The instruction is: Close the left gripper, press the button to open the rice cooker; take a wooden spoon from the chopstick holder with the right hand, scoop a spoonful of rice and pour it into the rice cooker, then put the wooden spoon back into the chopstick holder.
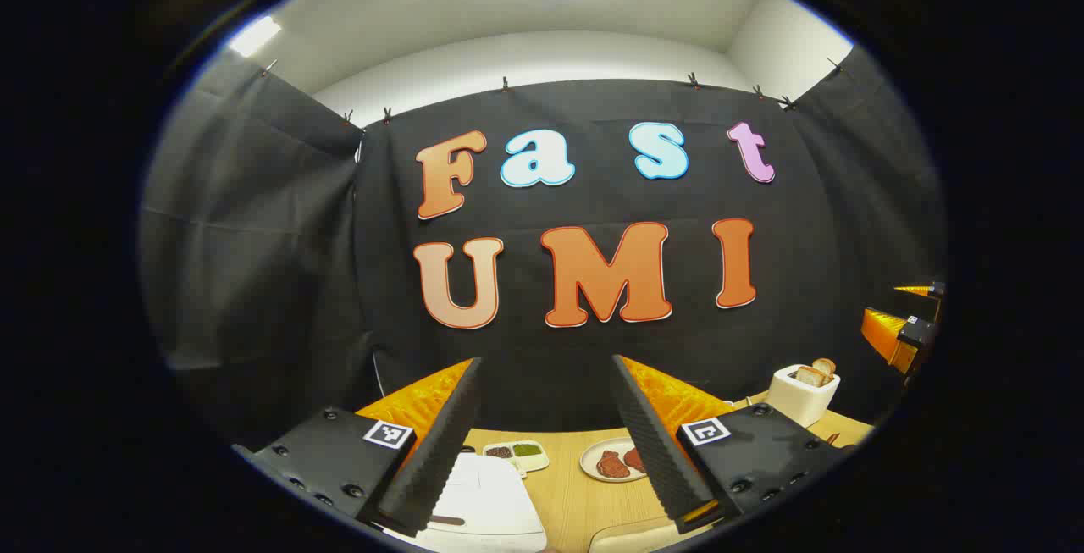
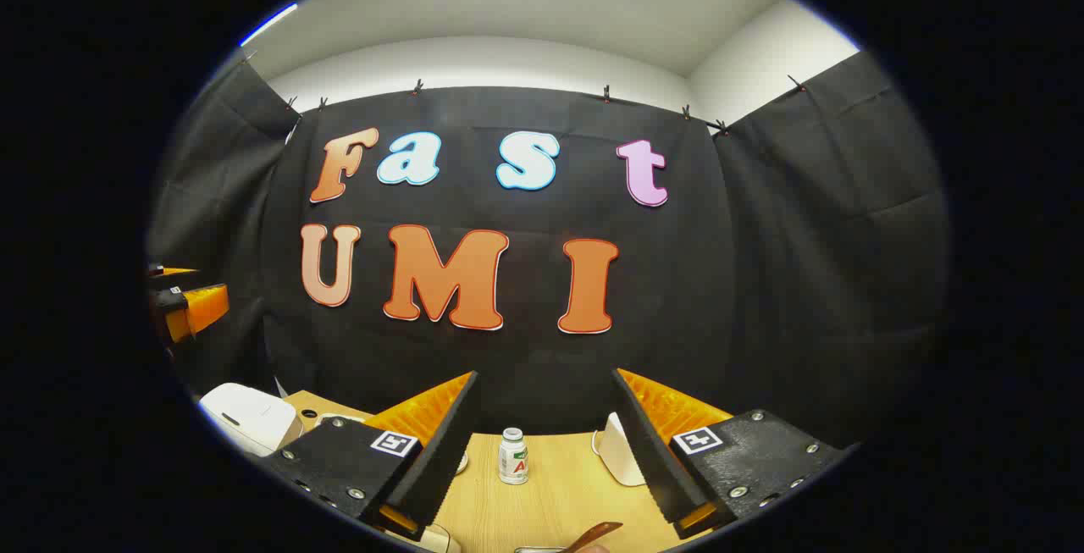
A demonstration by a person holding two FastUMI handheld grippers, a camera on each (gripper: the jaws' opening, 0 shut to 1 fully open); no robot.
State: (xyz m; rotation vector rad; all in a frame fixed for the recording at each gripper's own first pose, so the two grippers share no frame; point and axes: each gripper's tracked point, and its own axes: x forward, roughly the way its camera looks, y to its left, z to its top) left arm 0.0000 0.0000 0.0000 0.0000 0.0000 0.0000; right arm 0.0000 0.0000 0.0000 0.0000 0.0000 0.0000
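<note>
Both grippers raised above the table, jaws spread.
Left gripper (image 1: pixel 546 443): jaws wide apart, holding nothing; the white rice cooker (image 1: pixel 491 502) lies below and between them, lid down, with a plate (image 1: pixel 611 460) just beyond. Right gripper (image 2: pixel 542 451): jaws likewise spread and empty; a small bottle (image 2: pixel 513 456) stands between them, and the wooden spoon (image 2: pixel 593 534) lies beneath the gap.

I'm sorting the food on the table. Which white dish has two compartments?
The small divided dish beside the rice cooker, holding dark and green portions. The round plate is undivided and carries reddish pieces.
</note>
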